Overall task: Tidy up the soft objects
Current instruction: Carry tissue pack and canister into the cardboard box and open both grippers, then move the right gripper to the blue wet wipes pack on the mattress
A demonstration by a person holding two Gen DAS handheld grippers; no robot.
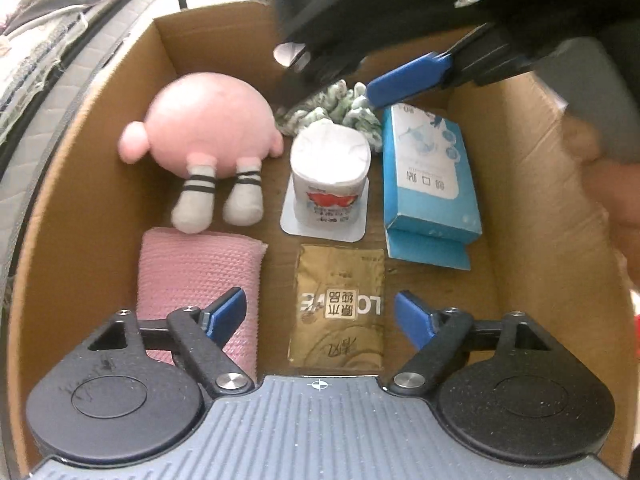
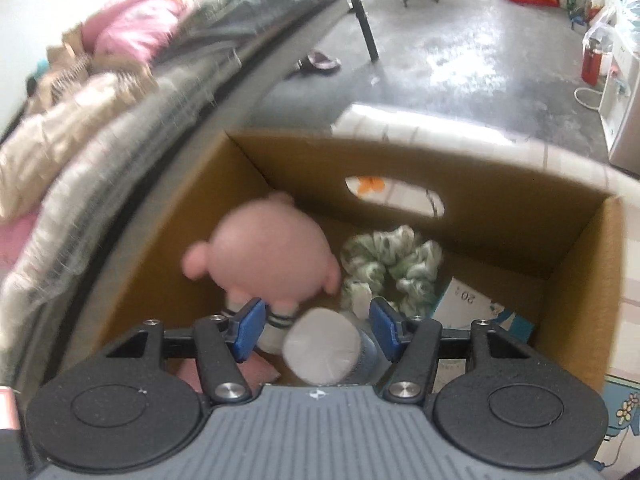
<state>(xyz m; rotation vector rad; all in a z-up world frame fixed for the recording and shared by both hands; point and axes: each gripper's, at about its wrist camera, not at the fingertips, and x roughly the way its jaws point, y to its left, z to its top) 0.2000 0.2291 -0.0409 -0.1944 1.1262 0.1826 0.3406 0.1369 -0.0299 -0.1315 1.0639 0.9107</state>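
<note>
Most of the sorting looks done to me: six things already lie in neat rows on the floor of the cardboard box (image 1: pixel 520 184), and I see nothing soft waiting outside it, though the views show little beyond the box.

Just ahead of my left hand-held gripper (image 1: pixel 320 316), whose jaws are spread wide and empty, lies the flat gold tissue packet (image 1: pixel 339 308), crinkly foil-like wrap. Under its left finger sits the folded pink cloth (image 1: pixel 200 280), waffle-textured. Farther ahead stands the plastic-wrapped paper roll (image 1: pixel 328 176), a squat cylinder, with the round pink plush toy (image 1: pixel 208 128), smooth with striped socks, to its left and the stiff blue carton (image 1: pixel 430 176) to its right.

Farthest off is the ruffled green-and-white scrunchie (image 1: pixel 340 108). My right hand-held gripper (image 2: pixel 316 328) hangs released above the roll, holding nothing.
</note>
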